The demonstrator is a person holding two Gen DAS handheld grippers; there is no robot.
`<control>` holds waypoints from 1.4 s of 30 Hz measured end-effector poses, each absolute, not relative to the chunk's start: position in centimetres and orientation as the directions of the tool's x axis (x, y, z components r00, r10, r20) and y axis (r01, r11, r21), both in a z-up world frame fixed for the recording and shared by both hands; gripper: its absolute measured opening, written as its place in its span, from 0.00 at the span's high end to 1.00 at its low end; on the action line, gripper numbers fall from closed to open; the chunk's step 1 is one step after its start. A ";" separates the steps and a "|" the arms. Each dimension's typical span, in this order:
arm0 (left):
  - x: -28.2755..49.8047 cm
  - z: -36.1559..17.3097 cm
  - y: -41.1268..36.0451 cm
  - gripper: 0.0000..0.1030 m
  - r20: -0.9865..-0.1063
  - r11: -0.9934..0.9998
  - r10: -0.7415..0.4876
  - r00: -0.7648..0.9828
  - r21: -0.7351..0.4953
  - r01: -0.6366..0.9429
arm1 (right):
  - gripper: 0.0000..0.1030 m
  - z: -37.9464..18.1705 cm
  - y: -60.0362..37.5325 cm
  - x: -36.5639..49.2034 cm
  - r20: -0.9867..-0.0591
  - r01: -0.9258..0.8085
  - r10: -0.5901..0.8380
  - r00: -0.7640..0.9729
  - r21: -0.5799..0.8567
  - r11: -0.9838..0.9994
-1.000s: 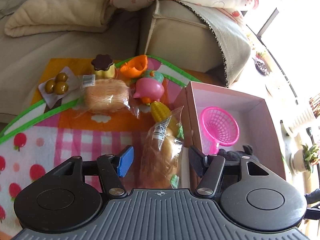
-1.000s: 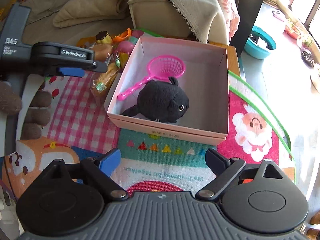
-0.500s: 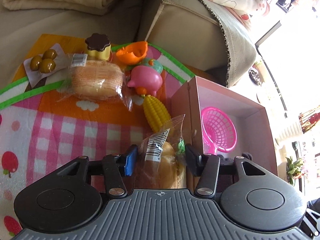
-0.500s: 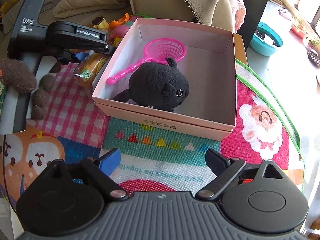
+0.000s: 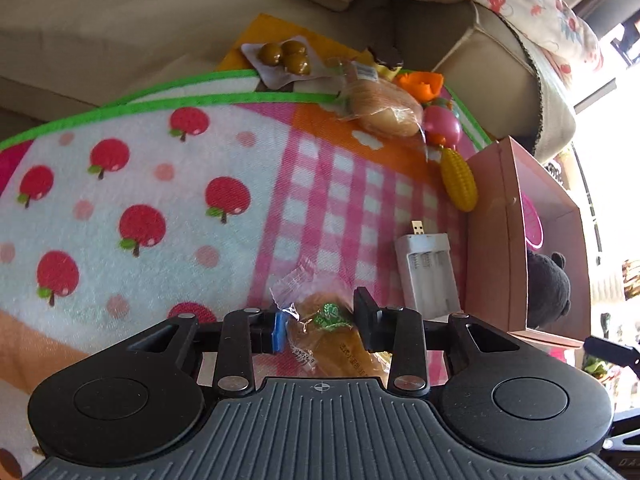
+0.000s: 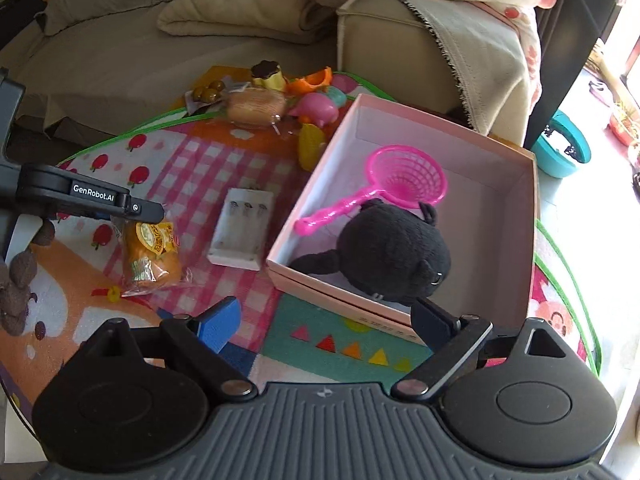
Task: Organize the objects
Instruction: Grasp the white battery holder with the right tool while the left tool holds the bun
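Left gripper (image 5: pixel 320 322) jaws clamp the wrapped bun (image 6: pixel 150 256) for boxing, pink box (image 6: pixel 528 216) at 3 o'clock; right gripper (image 6: pixel 326 322) jaws wide (idle, holding nothing).

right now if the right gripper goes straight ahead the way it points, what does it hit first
Probably the near wall of the pink box, just ahead of the open right gripper. The black plush toy sits right behind that wall. How high the gripper is above the mat is unclear, so it might pass over the rim.
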State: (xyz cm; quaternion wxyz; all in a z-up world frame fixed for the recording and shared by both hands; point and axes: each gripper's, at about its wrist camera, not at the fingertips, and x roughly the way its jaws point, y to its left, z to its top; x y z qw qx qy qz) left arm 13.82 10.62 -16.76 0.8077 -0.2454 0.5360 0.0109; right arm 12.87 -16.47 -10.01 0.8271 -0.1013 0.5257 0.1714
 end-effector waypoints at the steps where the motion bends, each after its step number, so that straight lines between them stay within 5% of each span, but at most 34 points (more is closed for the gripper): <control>1: 13.6 -16.7 10.7 0.64 -0.870 0.882 -0.242 0.430 -0.382 -0.276 | 0.10 -10.1 -15.8 12.8 -0.907 -0.398 0.179 0.382 0.014 0.917; 8: 12.8 -16.4 12.2 0.64 -0.857 0.902 -0.276 0.435 -0.387 -0.191 | 0.20 -11.8 -10.8 11.4 -0.917 -0.463 0.180 0.357 -0.007 0.886; 19: 10.1 -16.3 15.1 0.58 -0.831 0.860 -0.285 0.478 -0.442 -0.255 | 0.21 -13.4 -7.1 11.3 -0.906 -0.511 0.160 0.393 -0.070 0.857; 25: 9.1 -15.6 16.6 0.58 -0.830 0.846 -0.237 0.506 -0.432 -0.312 | 0.40 -14.1 -4.4 14.2 -0.864 -0.548 0.096 0.494 -0.223 0.806; 35: 7.1 -14.8 15.6 0.58 -0.822 0.811 -0.289 0.490 -0.482 -0.332 | 0.40 -17.2 -1.8 19.8 -0.879 -0.570 0.089 0.468 -0.223 0.791; 42: 7.7 -16.4 13.0 0.58 -0.851 0.811 -0.274 0.449 -0.455 -0.368 | 0.54 -18.2 -3.5 14.6 -0.916 -0.613 0.129 0.380 -0.145 0.777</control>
